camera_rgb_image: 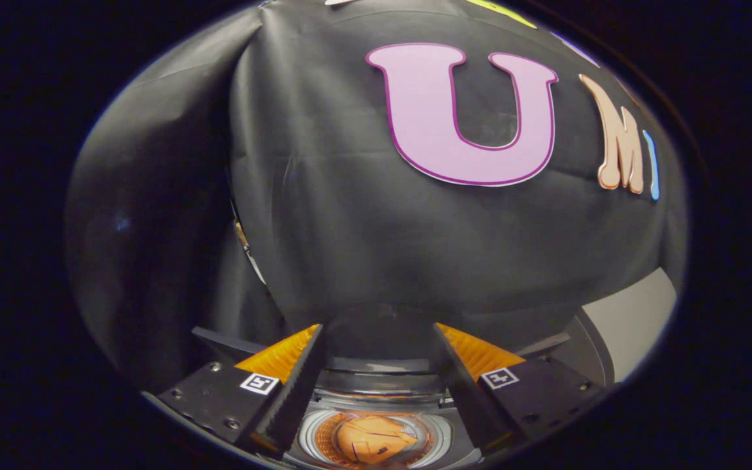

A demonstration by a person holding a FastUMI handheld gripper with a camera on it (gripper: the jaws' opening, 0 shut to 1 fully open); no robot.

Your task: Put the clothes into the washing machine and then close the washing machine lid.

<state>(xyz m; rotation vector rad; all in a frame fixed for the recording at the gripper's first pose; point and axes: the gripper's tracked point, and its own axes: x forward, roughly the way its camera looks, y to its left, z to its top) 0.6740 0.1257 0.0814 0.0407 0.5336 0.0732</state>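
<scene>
While the gripper (376,339) hangs with its fingers spread apart and nothing between them, the washing machine (376,382) sits just below — its drum open, an orange garment (373,440) lying inside. Beyond the fingers hangs the black cloth wall (350,228).

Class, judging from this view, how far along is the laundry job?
Done: an orange garment lies in the washing machine drum. In hand: nothing; the gripper is open above the drum, fingers spread. Left: the drum looks uncovered, so the lid likely remains to be closed.
</scene>
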